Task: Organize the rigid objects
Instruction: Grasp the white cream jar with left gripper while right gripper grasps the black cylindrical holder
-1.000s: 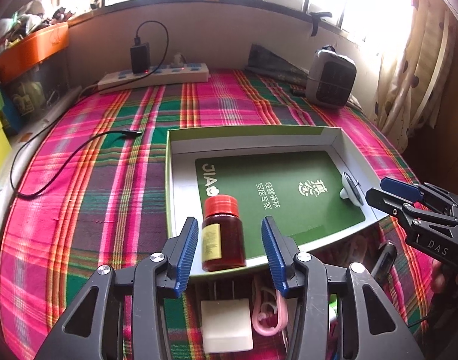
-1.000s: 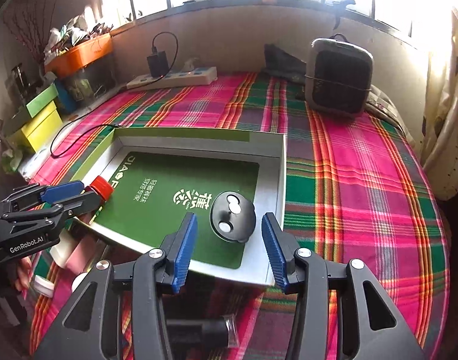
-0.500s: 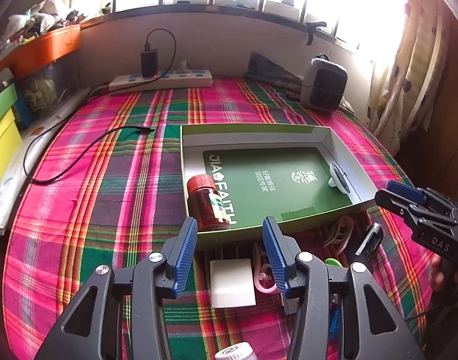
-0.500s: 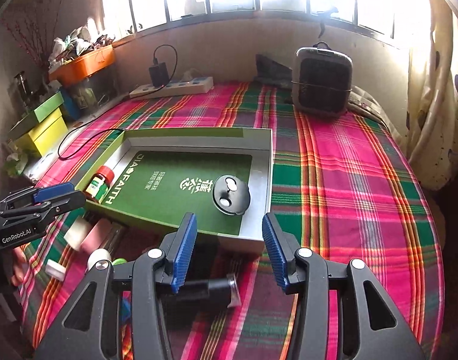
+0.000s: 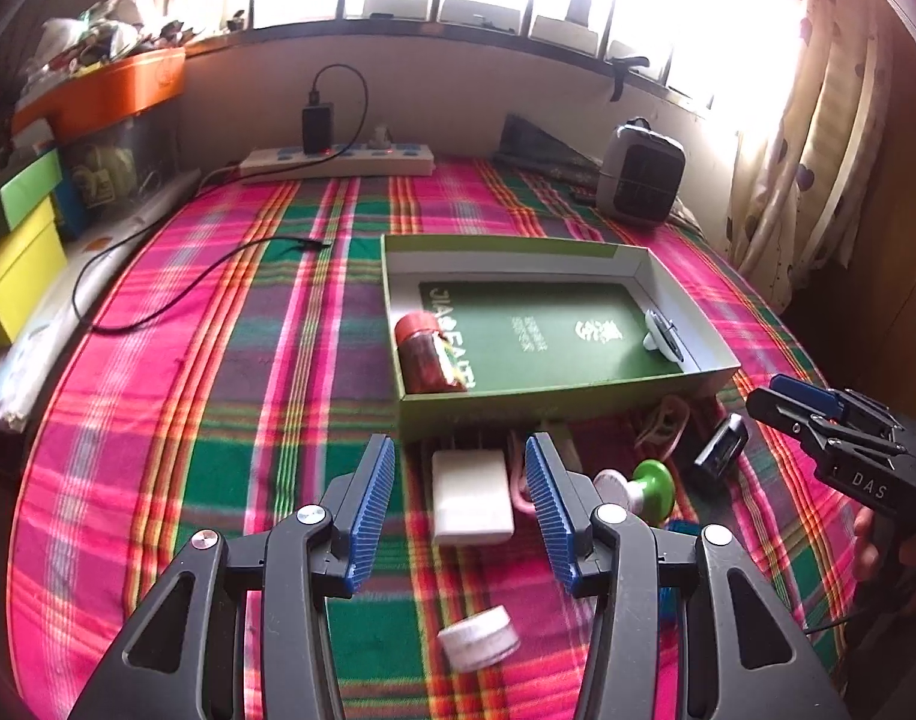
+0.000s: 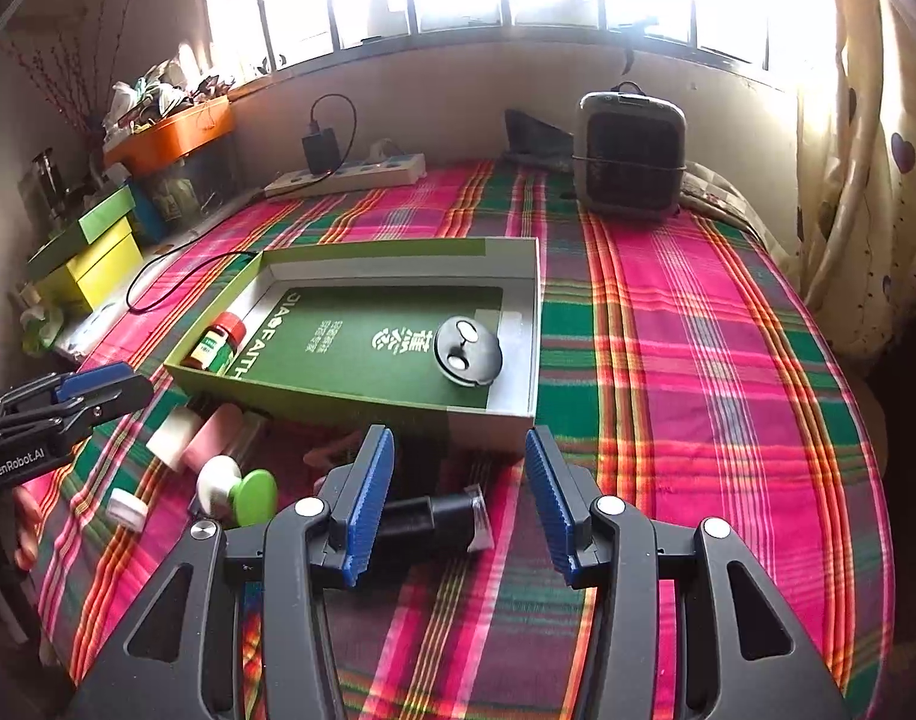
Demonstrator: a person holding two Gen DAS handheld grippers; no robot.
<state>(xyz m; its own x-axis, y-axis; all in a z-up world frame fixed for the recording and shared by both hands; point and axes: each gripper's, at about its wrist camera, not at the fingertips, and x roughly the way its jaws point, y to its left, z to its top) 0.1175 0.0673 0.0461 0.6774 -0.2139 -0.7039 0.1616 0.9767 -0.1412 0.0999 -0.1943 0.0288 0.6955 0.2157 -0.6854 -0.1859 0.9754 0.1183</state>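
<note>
While the red-capped bottle [image 5: 425,354] lies on its side in the near left corner of the green box [image 5: 554,402], beyond and apart from the left gripper [image 5: 458,495], that gripper's blue pads stand apart with nothing clamped between them. A white block [image 5: 471,495] sits on the plaid cloth [image 5: 218,390] in line with the gap between the pads, lower than them, and a small white jar [image 5: 479,639] lies closer to the camera. At the box's far right end rests one round black lid [image 6: 467,351] with white spots. The right gripper [image 6: 461,504] also has its pads apart and empty; a black cylinder [image 6: 434,522] lies on the cloth just below its left pad. Both grippers point downward at a slant toward the loose things in front of the box, each visible at the edge of the other's view, with fingers of a hand [image 5: 878,546] behind the right one. Counted: one box, one bottle, one black lid, one white block, one white jar, one black cylinder, one green-ended spool [image 6: 239,492] and one pink piece [image 6: 209,438].
</note>
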